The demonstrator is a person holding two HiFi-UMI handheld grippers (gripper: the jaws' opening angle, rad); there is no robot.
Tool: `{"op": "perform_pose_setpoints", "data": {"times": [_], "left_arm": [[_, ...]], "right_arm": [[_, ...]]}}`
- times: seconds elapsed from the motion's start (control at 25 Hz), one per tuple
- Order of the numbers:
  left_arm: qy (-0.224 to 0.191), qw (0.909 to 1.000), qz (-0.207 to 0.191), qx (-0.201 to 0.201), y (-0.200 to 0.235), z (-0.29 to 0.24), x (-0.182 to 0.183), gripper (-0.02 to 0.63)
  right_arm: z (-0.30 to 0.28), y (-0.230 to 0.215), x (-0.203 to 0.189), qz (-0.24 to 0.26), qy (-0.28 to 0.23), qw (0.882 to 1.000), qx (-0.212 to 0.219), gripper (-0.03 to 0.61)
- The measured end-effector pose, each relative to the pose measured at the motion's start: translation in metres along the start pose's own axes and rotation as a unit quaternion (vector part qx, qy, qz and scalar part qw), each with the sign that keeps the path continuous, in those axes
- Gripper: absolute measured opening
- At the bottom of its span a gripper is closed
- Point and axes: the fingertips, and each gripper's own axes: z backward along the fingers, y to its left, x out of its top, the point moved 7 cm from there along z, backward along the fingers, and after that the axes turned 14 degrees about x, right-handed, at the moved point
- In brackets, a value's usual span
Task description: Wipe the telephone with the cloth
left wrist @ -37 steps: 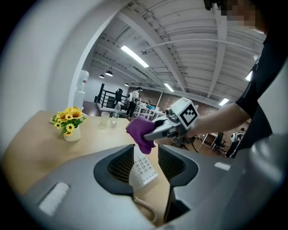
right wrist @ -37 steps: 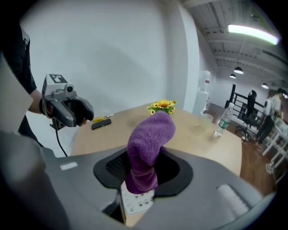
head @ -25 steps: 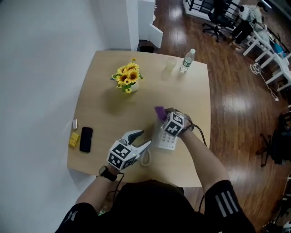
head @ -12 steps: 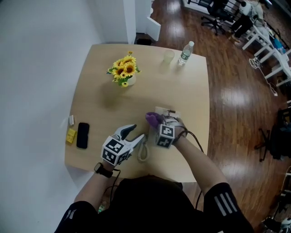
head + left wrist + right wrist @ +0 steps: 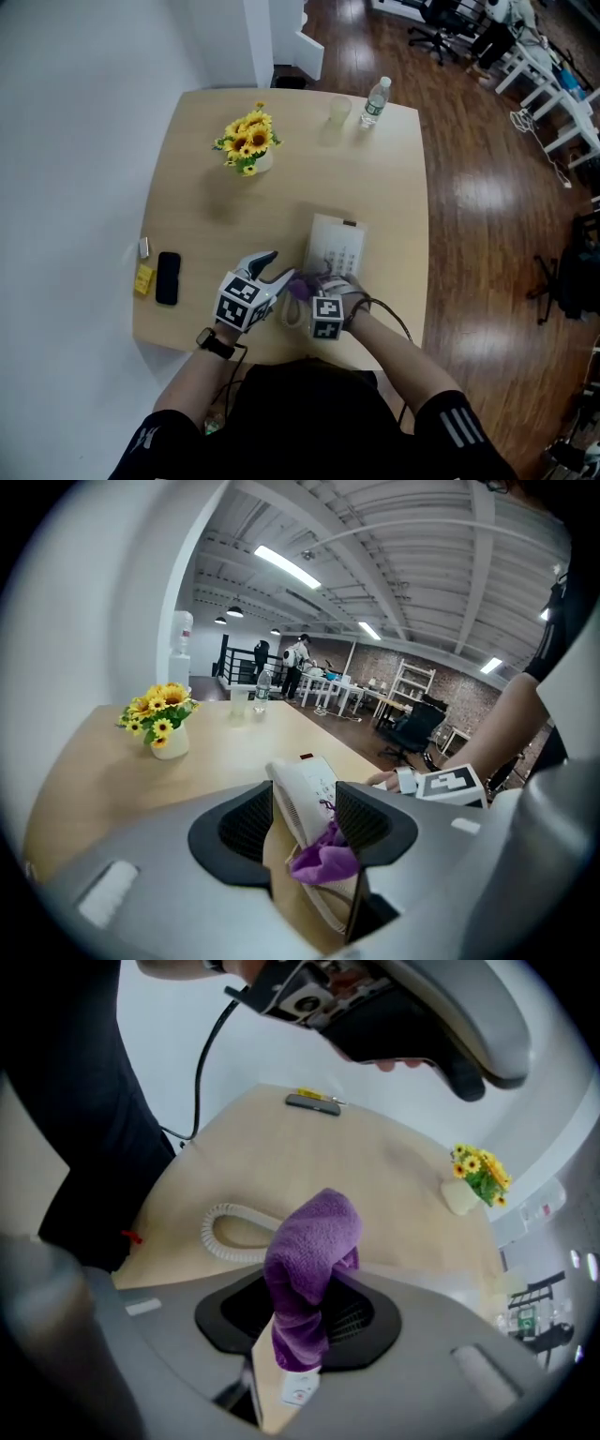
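Observation:
A white telephone (image 5: 334, 251) lies on the wooden table (image 5: 394, 187), keypad up. Its handset (image 5: 292, 806) sits tilted between the jaws of my left gripper (image 5: 265, 272), which is shut on it; the coiled cord (image 5: 292, 315) loops near the table's front edge. Right beside it, my right gripper (image 5: 305, 289) is shut on a purple cloth (image 5: 297, 286). In the right gripper view the cloth (image 5: 309, 1269) stands bunched up out of the jaws, above the cord (image 5: 230, 1232). In the left gripper view the cloth (image 5: 325, 859) touches the near end of the handset.
A vase of sunflowers (image 5: 246, 148) stands at the back left. A water bottle (image 5: 374, 100) and a clear cup (image 5: 338, 112) stand at the far edge. A black mobile phone (image 5: 168, 278), a yellow block (image 5: 143, 280) and a small white item (image 5: 143, 247) lie at the left edge.
My right gripper has drawn the purple cloth from the telephone's far end back toward me, down beside the left gripper. The left gripper has stayed about where it was.

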Motion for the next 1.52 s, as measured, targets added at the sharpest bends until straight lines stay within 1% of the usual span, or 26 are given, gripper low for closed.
{"op": "perform_pose_setpoints", "data": {"times": [0.08,0.12,0.2,0.24,0.32,0.4,0.52,0.6,0.64,0.72,0.76,0.8,0.88,0.96,1.04,1.12,1.16,1.24,1.4,1.52], "left_arm": [[0.008,0.9999,-0.002,0.008,-0.001,-0.008,0.0,0.204],[0.013,0.9998,-0.003,0.013,-0.002,-0.012,-0.001,0.204],[0.03,0.9993,-0.007,0.023,-0.004,-0.024,-0.002,0.204],[0.043,0.9986,-0.009,0.029,-0.006,-0.032,-0.003,0.204],[0.07,0.9966,-0.015,0.04,-0.012,-0.051,-0.003,0.208],[0.083,0.9951,-0.018,0.051,-0.021,-0.073,0.001,0.224],[0.092,0.9934,0.005,0.069,-0.032,-0.104,0.005,0.263],[0.1,0.9908,0.022,0.089,-0.036,-0.122,0.002,0.276],[0.102,0.9893,0.023,0.101,-0.038,-0.129,0.0,0.28],[0.105,0.9866,0.015,0.124,-0.039,-0.143,-0.004,0.291],[0.112,0.9845,0.012,0.134,-0.039,-0.148,-0.007,0.291],[0.125,0.9818,0.015,0.142,-0.039,-0.153,-0.012,0.293],[0.144,0.9769,0.035,0.154,-0.038,-0.16,-0.019,0.296],[0.142,0.974,0.047,0.17,-0.038,-0.165,-0.019,0.295],[0.133,0.9723,0.046,0.186,-0.041,-0.167,-0.014,0.275],[0.128,0.9706,0.05,0.198,-0.042,-0.171,-0.01,0.241],[0.128,0.9697,0.052,0.202,-0.042,-0.172,-0.009,0.239],[0.129,0.9687,0.052,0.205,-0.04,-0.174,-0.009,0.239],[0.129,0.9692,0.058,0.201,-0.039,-0.175,-0.01,0.235],[0.135,0.9709,0.086,0.178,-0.036,-0.174,-0.015,0.232]], "right_arm": [[-0.004,0.013,-0.003,-0.003,0.008,1.0,0.022,0.137],[-0.004,0.017,-0.005,-0.01,0.0,1.0,0.022,0.137],[0.001,0.021,-0.008,-0.038,-0.048,0.998,0.003,0.138],[0.011,0.024,-0.009,-0.06,-0.077,0.995,-0.005,0.138],[0.036,0.03,-0.015,-0.108,-0.123,0.986,-0.017,0.138],[0.056,0.038,-0.025,-0.152,-0.155,0.976,-0.03,0.14],[0.07,0.049,-0.049,-0.197,-0.18,0.962,-0.059,0.14],[0.076,0.056,-0.065,-0.222,-0.186,0.955,-0.072,0.14],[0.08,0.06,-0.071,-0.232,-0.188,0.951,-0.076,0.14],[0.086,0.066,-0.082,-0.246,-0.194,0.946,-0.085,0.14],[0.089,0.069,-0.087,-0.252,-0.198,0.943,-0.089,0.14],[0.092,0.071,-0.092,-0.259,-0.202,0.94,-0.092,0.14],[0.097,0.074,-0.1,-0.275,-0.213,0.933,-0.095,0.14],[0.1,0.076,-0.108,-0.295,-0.225,0.924,-0.095,0.141],[0.102,0.079,-0.115,-0.309,-0.234,0.917,-0.095,0.141],[0.103,0.081,-0.12,-0.312,-0.236,0.916,-0.093,0.141],[0.104,0.082,-0.121,-0.311,-0.236,0.916,-0.093,0.141],[0.106,0.082,-0.125,-0.31,-0.238,0.915,-0.094,0.141],[0.112,0.081,-0.135,-0.32,-0.243,0.91,-0.098,0.141],[0.117,0.081,-0.141,-0.327,-0.249,0.906,-0.103,0.141]]}}
